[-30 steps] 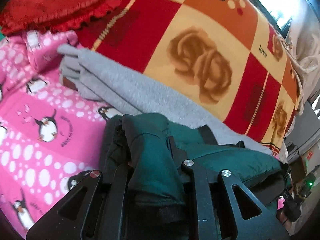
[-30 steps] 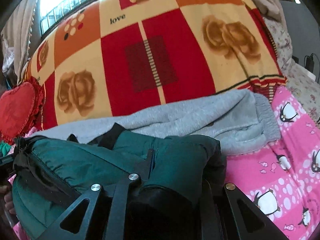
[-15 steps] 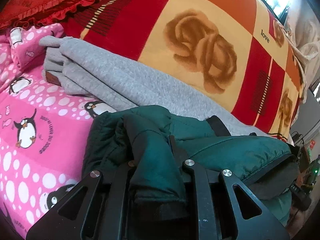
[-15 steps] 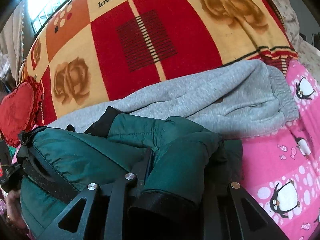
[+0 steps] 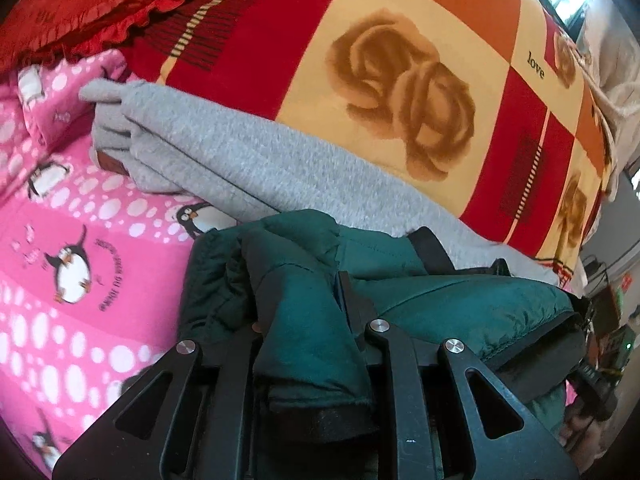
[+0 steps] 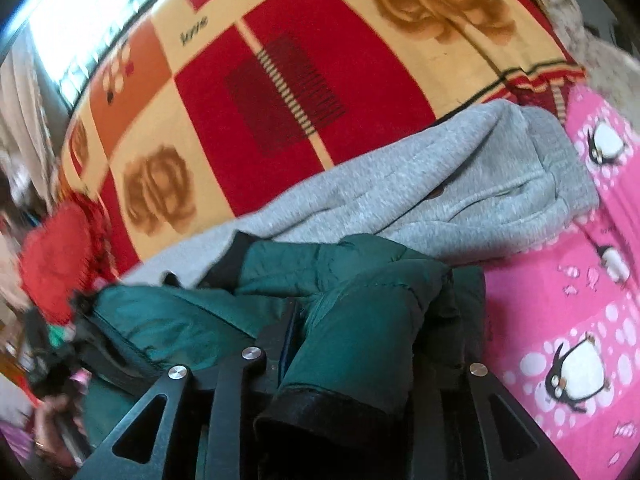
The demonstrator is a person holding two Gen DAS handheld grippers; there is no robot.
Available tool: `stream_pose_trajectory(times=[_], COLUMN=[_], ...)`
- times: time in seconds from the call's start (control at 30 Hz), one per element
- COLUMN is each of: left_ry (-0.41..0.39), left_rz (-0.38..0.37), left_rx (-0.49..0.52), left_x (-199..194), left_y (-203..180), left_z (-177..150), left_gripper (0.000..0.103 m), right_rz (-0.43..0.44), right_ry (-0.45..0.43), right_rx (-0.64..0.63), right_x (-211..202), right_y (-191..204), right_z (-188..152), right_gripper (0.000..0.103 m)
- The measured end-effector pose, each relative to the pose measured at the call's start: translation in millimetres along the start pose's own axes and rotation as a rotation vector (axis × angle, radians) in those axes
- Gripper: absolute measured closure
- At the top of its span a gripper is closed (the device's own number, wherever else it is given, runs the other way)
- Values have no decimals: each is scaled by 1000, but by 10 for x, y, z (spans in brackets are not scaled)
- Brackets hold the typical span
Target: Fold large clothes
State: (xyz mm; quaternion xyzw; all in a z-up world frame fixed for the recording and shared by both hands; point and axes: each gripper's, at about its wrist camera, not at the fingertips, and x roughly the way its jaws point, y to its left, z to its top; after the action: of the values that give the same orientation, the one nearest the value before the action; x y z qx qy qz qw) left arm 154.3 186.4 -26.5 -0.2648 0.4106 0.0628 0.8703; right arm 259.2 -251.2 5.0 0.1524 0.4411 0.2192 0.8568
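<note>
a dark green padded jacket (image 5: 460,300) lies bunched on a pink penguin-print sheet (image 5: 80,280), its far edge touching a folded grey sweatshirt (image 5: 256,168) that lies along the foot of a red, orange and cream rose-patterned blanket (image 5: 380,80). the left gripper (image 5: 304,320) is clamped on a thick fold of the jacket's sleeve, the black cuff bulging back between its black fingers (image 5: 394,360). in the right wrist view, which is blurred, the right gripper (image 6: 360,340) has the other sleeve of the green jacket (image 6: 360,300) between its jaws, which are opening; the sleeve fills the gap and still looks pinched against both sides, its black cuff hanging toward the camera. the grey sweatshirt (image 6: 440,200) lies just behind the jacket, its ribbed hem beside the pink sheet (image 6: 580,320). a red frilled heart-shaped cushion (image 5: 80,4) rests at the blanket's far corner, and shows as a red blur (image 6: 52,260) in the right wrist view.
</note>
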Motion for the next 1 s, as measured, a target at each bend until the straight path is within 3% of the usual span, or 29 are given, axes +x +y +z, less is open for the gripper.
stream_pose_trajectory(times=[0.07, 0.17, 0.2, 0.23, 0.27, 0.3, 0.5, 0.7, 0.87, 1.0], left_ry=[1, -2, -12, -36, -59, -93, -132, -122, -55, 46], left_rz=[-19, -59, -62, -61, -63, -62, -68, -55, -2, 102], left_rx=[-3, -8, -12, -16, -20, -22, 1, 36, 91, 167], left_x=[-70, -185, -216, -270, -314, -363, -377, -297, 7, 381], left_y=[11, 21, 21, 19, 18, 12, -86, -198, -371, -448], left_z=[21, 66, 76, 88, 97, 105, 124, 121, 178, 194], left_gripper=[79, 53, 32, 8, 0, 0, 0, 0, 0, 0], right_rz=[60, 148, 171, 204, 231, 240, 179, 35, -132, -186], right_ry=[-21, -40, -44, -47, -52, -61, -101, -166, -80, 48], right_rx=[45, 93, 105, 123, 138, 146, 76, -124, -257, -221], right_x=[-101, -189, -210, -228, -249, -275, -409, -429, -77, 274], right_y=[-54, -118, -131, -150, -160, -164, 1, 378, 584, 401], right_z=[25, 42, 43, 46, 50, 53, 65, 115, 167, 158], right_gripper=[73, 66, 60, 45, 36, 23, 23, 23, 23, 22])
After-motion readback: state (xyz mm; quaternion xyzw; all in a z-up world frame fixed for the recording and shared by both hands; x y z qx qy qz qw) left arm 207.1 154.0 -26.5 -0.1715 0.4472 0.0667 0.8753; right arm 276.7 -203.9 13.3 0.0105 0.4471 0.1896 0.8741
